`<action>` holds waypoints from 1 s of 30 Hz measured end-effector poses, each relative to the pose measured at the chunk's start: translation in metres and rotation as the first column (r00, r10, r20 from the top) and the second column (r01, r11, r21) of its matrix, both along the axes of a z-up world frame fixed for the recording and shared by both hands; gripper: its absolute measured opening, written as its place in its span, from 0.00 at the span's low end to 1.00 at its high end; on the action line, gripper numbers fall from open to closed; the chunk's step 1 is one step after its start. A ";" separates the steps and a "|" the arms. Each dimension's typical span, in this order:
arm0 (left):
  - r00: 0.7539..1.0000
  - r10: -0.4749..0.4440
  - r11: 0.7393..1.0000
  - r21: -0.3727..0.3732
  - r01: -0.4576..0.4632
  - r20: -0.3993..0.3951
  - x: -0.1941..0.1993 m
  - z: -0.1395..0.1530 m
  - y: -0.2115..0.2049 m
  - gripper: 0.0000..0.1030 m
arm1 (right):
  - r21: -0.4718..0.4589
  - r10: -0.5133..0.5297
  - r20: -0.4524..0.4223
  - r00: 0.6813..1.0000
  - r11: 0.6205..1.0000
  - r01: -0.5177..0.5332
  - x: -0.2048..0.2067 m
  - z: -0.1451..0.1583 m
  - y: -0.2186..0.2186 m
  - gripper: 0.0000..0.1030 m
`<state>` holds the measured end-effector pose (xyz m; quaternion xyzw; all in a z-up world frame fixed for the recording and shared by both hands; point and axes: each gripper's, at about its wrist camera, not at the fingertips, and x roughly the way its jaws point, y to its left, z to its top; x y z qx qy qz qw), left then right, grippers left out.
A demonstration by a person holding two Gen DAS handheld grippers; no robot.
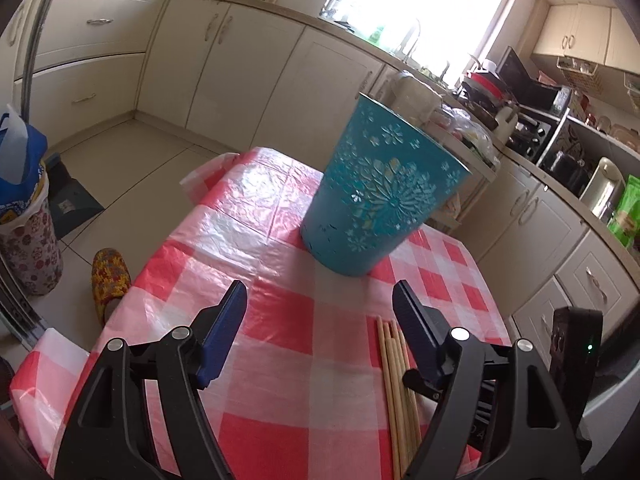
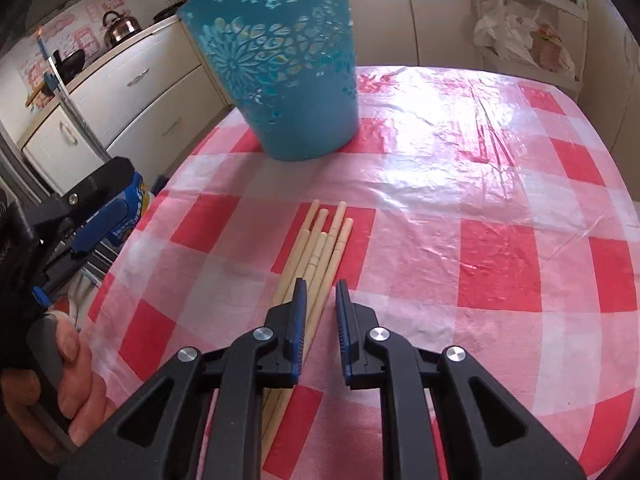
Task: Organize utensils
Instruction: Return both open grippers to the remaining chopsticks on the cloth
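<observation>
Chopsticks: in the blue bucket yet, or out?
Out. The chopsticks lie bundled flat on the tablecloth, short of the upright blue bucket.

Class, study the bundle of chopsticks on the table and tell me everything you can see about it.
The chopsticks are pale, bamboo-looking sticks lying flat, side by side on the red-and-white checked tablecloth, ends uneven, pointing toward the teal bucket but apart from it. At least five ends show. The right hand-held gripper hovers over them, slightly open, gripping none.

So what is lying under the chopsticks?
The chopsticks lie flat on the red and white checked tablecloth. The table below is covered, so it cannot be seen. The right tool hides their near ends.
</observation>
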<state>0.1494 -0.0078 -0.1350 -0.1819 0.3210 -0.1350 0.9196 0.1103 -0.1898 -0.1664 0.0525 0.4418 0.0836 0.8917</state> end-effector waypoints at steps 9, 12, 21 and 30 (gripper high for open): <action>0.966 -0.227 0.946 0.206 0.249 -0.125 -0.010 -0.012 -0.079 0.69 | 0.022 -0.033 -0.011 0.999 0.999 0.033 -0.011 -0.004 -0.037 0.13; 0.948 -0.253 0.926 0.236 0.295 -0.192 -0.004 -0.023 -0.095 0.52 | 0.031 -0.026 -0.015 1.000 0.999 0.026 -0.012 -0.005 -0.042 0.12; 0.917 -0.299 0.923 0.164 0.349 -0.265 0.010 -0.036 -0.087 0.08 | 0.082 0.005 -0.029 1.000 0.997 -0.003 0.003 -0.006 -0.043 0.14; 0.873 -0.325 0.876 0.233 0.423 -0.363 0.029 -0.033 -0.094 0.07 | -0.027 0.098 -0.042 0.994 0.995 -0.100 0.009 -0.003 -0.019 0.12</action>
